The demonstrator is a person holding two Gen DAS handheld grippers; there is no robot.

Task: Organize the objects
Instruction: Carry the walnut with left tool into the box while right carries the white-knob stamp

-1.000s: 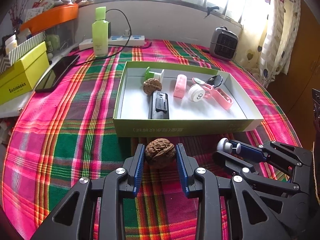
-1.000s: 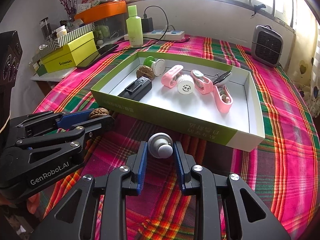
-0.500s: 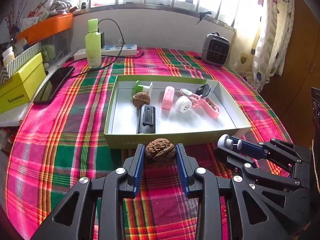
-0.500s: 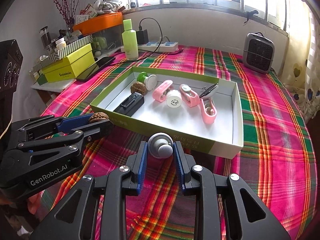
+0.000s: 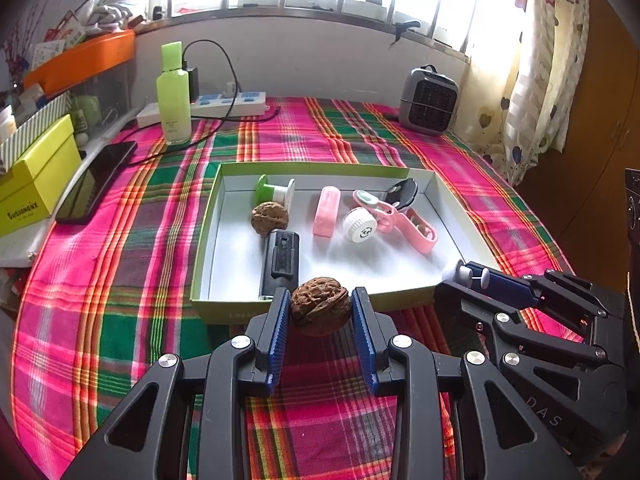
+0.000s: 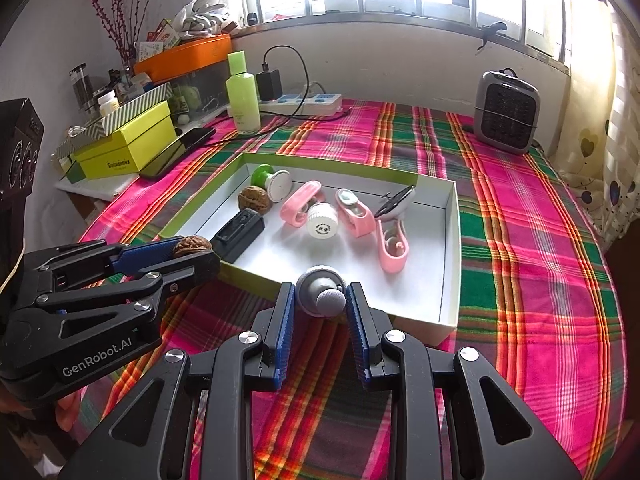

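Observation:
My left gripper [image 5: 320, 312] is shut on a brown walnut [image 5: 320, 306] and holds it in the air just in front of the near wall of the green-edged white box [image 5: 224, 312]. My right gripper [image 6: 320, 298] is shut on a grey-and-white knob [image 6: 322, 294], above the box's near wall [image 6: 256, 276]. Each gripper shows in the other's view: the right one [image 5: 472, 276] and the left one [image 6: 192, 246]. In the box lie a second walnut [image 5: 269, 218], a black block [image 5: 280, 264], a green-and-white spool [image 5: 276, 192], pink clips [image 5: 416, 228] and a white cap [image 5: 359, 225].
The plaid cloth [image 5: 120, 280] covers the table. At the back stand a green bottle [image 5: 173, 92], a power strip [image 5: 224, 104] with cables, and a small grey heater [image 5: 428, 102]. A phone [image 5: 96, 182] and a yellow box [image 5: 32, 184] lie on the left.
Both grippers have risen and drawn back, so the box looks smaller and farther below. Both grips are unchanged.

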